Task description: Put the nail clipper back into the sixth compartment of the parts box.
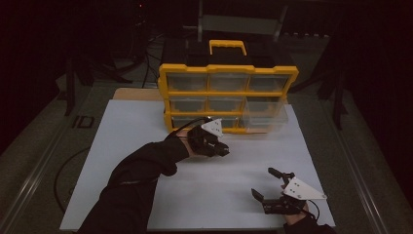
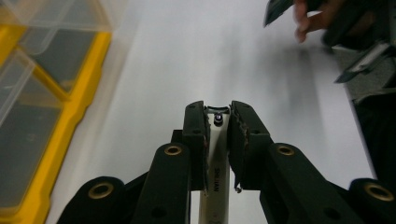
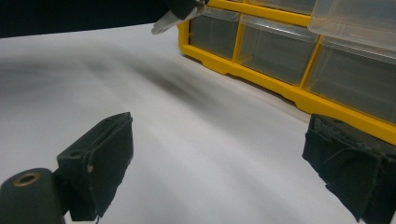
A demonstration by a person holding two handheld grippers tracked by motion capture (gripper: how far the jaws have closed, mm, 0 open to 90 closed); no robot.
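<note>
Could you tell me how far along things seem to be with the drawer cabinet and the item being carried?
Done: one clear drawer at the lower right of the yellow cabinet is pulled out, and the left gripper has closed on a thin metal item. In hand: that item hangs above the white table, beside the cabinet. Left: probably placing it in the open drawer and closing it. The right gripper waits open, holding nothing.

We see a white sheet (image 1: 146,146) covering the bench (image 1: 44,161); at the sheet's far edge stands a yellow drawer organizer (image 1: 227,92), one clear drawer (image 1: 265,117) pulled partly out.
</note>
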